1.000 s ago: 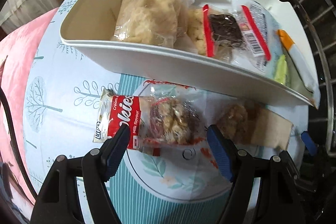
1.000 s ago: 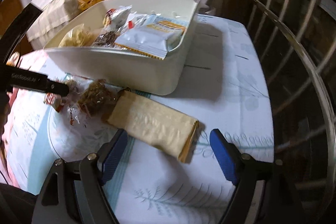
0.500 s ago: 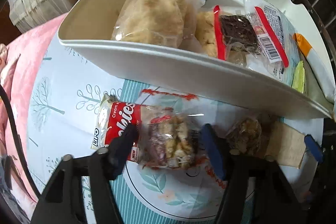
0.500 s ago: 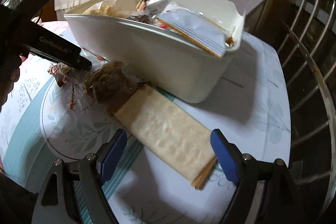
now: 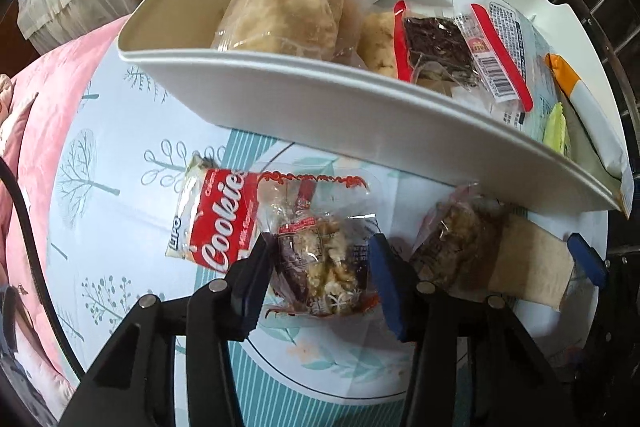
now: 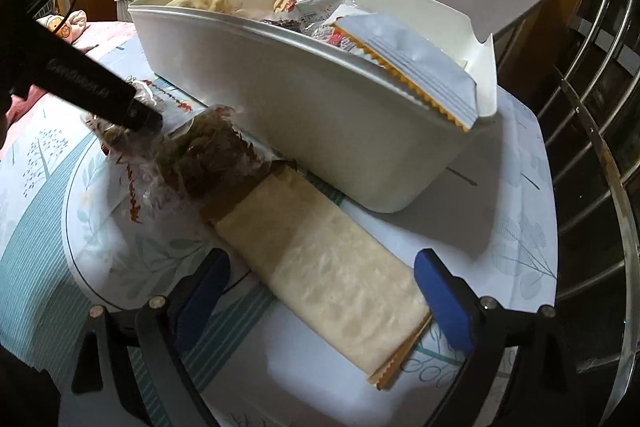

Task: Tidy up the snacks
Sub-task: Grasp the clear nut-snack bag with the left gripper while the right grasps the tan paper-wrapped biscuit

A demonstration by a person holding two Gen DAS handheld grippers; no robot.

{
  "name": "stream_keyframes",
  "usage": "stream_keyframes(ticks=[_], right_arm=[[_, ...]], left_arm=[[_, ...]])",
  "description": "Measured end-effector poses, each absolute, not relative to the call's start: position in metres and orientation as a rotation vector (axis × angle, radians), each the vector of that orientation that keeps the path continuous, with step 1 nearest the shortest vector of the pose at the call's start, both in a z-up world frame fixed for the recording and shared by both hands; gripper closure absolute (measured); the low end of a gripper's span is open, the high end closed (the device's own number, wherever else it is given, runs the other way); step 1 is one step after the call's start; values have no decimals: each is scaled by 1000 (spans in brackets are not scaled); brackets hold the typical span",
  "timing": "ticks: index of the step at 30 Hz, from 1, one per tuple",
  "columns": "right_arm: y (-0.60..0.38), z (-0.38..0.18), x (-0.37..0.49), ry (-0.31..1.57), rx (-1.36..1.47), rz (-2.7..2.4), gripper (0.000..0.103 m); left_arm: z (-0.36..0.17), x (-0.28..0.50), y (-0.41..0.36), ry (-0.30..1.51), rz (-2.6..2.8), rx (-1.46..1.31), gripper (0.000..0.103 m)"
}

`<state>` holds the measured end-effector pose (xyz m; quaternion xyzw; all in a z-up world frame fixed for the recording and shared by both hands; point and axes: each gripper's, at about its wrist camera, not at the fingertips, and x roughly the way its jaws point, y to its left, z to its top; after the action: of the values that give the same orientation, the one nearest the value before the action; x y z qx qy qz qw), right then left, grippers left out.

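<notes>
Left tongs closed in, right tongs spread wide.
Left tongs (image 5: 318, 273) low over the table, both blue pads pressed against a clear snack packet (image 5: 320, 267) from either side, black arms angled inward. Right tongs (image 6: 320, 291) also low, fingers far apart straddling a flat tan packet (image 6: 328, 271), neither pad touching it. Left tongs' black arm visible at the right camera's left edge.

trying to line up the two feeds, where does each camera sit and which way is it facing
Left wrist: on the left gripper, looking down along its fingers at the clear-wrapped nut snack they close on, beside the red Cookies pack; both fingers show.
Right wrist: on the right gripper, open around the tan wafer pack; the left gripper's finger shows at left.
Shared: the white bin, wafer pack.
</notes>
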<state>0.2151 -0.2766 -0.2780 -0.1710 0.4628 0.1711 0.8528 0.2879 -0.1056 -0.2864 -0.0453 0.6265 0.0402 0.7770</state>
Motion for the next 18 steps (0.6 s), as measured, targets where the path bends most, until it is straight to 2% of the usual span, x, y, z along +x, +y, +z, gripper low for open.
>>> stream_keyframes(ticks=[18], right_arm=[[-282,-281,241,1127,-292,401,10]], left_arm=[[-215,235,-75,1271,97,-159,57]])
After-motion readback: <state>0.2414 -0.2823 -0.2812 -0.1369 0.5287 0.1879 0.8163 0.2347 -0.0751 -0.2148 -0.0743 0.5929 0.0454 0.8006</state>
